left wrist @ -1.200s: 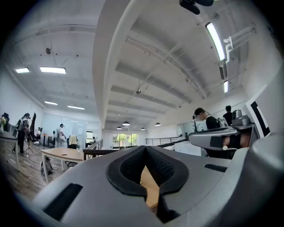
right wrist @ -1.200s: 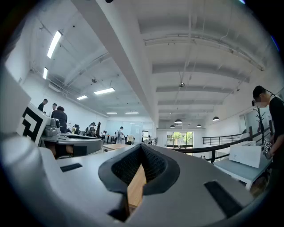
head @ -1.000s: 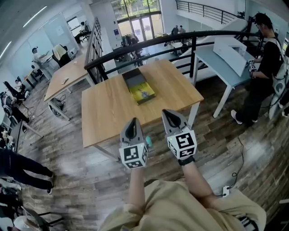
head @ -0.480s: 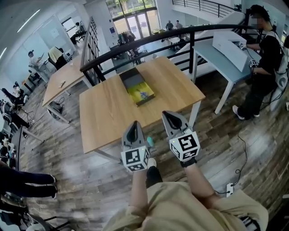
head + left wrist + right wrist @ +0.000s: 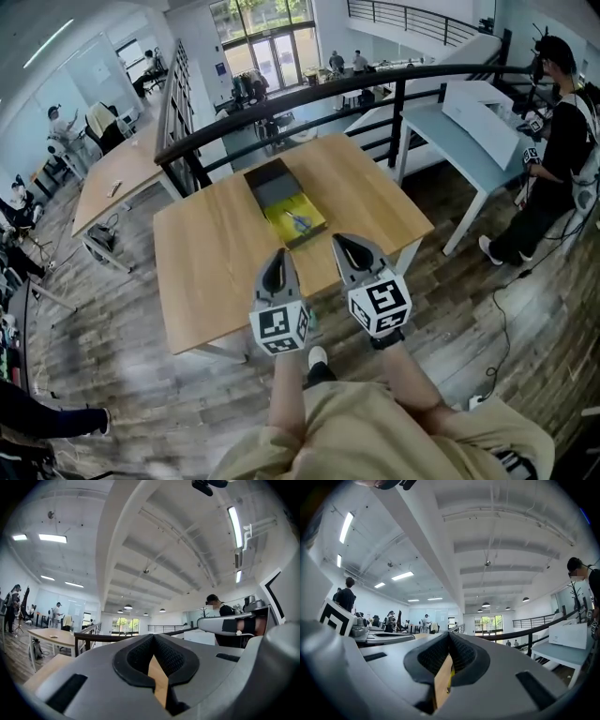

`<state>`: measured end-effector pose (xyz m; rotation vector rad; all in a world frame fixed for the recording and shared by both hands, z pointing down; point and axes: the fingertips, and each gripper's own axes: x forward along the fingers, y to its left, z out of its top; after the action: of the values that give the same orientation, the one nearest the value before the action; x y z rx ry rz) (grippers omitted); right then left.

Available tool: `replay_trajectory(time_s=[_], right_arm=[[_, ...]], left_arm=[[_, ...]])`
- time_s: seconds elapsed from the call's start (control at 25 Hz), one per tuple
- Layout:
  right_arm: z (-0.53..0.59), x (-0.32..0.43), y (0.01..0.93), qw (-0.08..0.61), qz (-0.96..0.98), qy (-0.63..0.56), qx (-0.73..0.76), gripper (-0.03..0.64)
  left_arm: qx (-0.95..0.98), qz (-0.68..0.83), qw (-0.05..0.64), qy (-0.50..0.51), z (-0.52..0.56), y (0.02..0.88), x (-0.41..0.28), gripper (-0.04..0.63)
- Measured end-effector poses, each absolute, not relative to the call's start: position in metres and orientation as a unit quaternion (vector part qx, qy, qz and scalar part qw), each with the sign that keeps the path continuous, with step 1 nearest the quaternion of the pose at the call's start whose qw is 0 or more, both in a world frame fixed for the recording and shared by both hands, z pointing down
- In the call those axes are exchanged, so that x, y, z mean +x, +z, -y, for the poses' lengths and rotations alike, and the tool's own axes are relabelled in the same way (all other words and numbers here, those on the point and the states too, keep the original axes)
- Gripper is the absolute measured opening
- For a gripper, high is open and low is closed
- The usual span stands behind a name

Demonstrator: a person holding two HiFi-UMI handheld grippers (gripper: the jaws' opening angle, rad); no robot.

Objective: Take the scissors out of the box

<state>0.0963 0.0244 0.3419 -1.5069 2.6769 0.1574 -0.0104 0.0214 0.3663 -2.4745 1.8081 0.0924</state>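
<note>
Nothing done yet: scissors (image 5: 300, 222) lying in the open box (image 5: 270, 184), just ahead of the fingertips. Left gripper (image 5: 275, 260) and right gripper (image 5: 341, 244) both closed, holding nothing.

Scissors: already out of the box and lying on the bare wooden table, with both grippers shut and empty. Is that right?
Not quite. The head view shows the scissors lying inside the open box, on its yellow lining, not on the bare wooden table. The rest holds: the left gripper and the right gripper are both shut and empty.
</note>
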Motion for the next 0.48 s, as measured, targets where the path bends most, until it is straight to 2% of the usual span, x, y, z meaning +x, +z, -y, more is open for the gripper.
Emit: replay_trajectory(time_s=[0.48], right_arm=[[0.101,0.044,0.34,0.017,-0.853,0.044,-0.52,0.014]], left_arm=[[-0.827,-0.559,0.03,0.042,0.113,0.357,-0.062,0.012]])
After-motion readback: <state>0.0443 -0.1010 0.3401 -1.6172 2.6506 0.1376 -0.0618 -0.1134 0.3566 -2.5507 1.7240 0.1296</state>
